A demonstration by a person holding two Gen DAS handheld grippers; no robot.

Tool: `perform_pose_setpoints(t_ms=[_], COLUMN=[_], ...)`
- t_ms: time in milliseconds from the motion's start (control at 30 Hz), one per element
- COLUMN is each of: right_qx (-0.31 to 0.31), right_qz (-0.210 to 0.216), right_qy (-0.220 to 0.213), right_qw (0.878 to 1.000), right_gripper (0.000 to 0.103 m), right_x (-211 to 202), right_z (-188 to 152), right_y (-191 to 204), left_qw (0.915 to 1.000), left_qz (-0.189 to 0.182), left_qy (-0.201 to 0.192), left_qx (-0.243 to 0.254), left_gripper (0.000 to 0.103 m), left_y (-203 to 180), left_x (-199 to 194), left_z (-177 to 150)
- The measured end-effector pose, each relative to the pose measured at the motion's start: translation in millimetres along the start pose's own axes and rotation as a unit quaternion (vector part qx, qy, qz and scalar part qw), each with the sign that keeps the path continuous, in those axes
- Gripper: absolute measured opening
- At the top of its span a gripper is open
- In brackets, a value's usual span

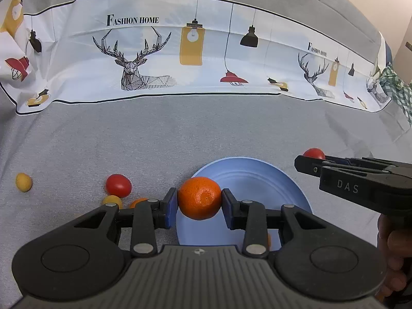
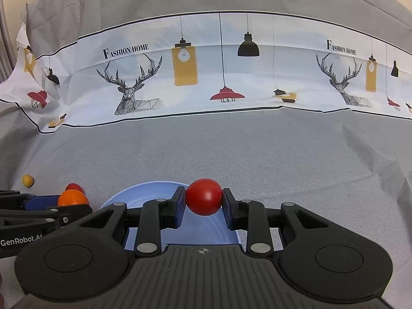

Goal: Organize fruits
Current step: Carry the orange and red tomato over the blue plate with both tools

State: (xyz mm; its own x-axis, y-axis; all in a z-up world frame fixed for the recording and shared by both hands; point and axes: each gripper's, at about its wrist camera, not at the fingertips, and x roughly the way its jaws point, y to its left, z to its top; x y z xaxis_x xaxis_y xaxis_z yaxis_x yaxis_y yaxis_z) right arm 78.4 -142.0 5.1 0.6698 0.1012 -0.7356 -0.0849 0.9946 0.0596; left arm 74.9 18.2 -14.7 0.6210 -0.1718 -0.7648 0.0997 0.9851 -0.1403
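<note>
grey cloth (image 2: 257,154) open beyond plate rim (image 2: 154,183)

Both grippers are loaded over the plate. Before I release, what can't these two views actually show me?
- Near part of the blue plate: covered by the left gripper body in the left view and the right gripper in the right.
- Orange sliver on the plate: mostly behind a finger link, unidentifiable.
- Small orange fruit and yellow fruit: partly hidden behind the left finger.
- Gap under the orange and red fruit: cannot tell.
</note>
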Motion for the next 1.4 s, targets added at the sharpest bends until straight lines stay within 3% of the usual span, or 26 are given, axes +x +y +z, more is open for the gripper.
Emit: perform_pose_setpoints(t_ms=[333, 467, 700, 1267, 1400], right_qx=[-0.004, -0.011, -0.023, -0.037, -0.043], right_qz=[-0.002, 0.002, 0.005, 0.013, 0.009], right_qy=[0.006, 0.014, 0.018, 0.034, 0.035], right_qw=[1.0, 1.0, 1.0, 0.999, 0.998], right_gripper=[0.031, 0.031, 0.031, 0.032, 0.035], right_x=[3, 5, 6, 11, 11], right_z=[-2, -3, -5, -5, -6], right_y=[1, 4, 10, 12, 15], left_qw=[0.9998, 0.9987, 0.9964, 0.9961, 0.9962], left_qz=[-0.018, -0.03, -0.018, -0.021, -0.031], left_qy=[0.013, 0.027, 0.042, 0.044, 0.04], left_qx=[0.001, 0.03, 0.072, 0.073, 0.071], left_gripper=[0.04, 0.04, 0.04, 0.04, 0.052], left_y=[-3, -13, -25, -28, -28], left_x=[3, 7, 14, 16, 13], left_z=[-2, -7, -16, -17, -16])
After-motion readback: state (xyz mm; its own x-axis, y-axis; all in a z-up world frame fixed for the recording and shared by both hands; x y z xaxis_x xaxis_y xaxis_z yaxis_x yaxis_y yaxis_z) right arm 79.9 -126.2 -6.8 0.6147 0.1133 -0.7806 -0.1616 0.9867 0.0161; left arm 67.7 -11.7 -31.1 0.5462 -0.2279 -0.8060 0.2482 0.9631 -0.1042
